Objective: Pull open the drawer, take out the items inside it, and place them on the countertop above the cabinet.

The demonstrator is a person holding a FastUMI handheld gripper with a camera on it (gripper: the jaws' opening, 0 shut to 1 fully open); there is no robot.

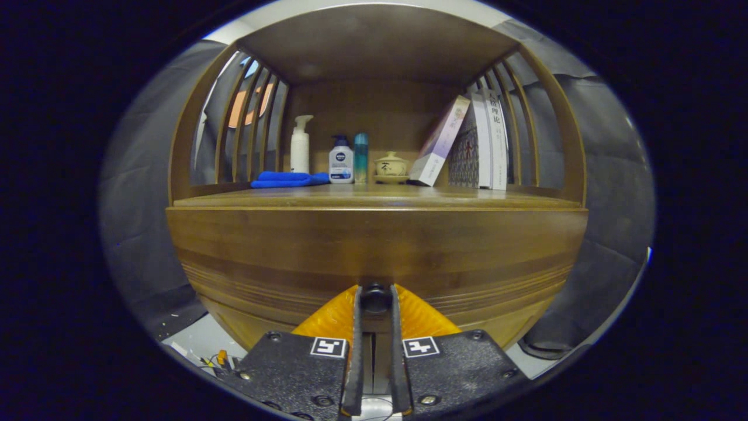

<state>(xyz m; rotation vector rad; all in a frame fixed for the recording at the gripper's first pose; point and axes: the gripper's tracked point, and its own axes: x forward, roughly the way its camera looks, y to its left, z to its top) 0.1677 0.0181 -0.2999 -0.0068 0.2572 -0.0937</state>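
- While the drawer front [374, 251] fills the space just ahead, the tongs [375, 301] sit closed around its dark round knob [376, 298], one finger pressed to each side, which looks like the grip needed for pulling.
- No gap shows along the drawer's top edge, so I judge it not yet open; the items inside are hidden.
- Above and beyond the tongs lies the wooden countertop [456, 199], its near strip bare, a sensible landing place for whatever comes out.
- Far beyond the fingers, against the back panel, stand a white pump bottle [300, 146], a second pump bottle [341, 161] with a dark blue badge too small to read surely, and a teal bottle [361, 158].
- A folded blue cloth [286, 179] lies beside them; a small lidded ceramic jar [391, 165] sits centrally.
- Leaning books [467, 143] rest against the slatted side, spines bearing Chinese characters I cannot read reliably.
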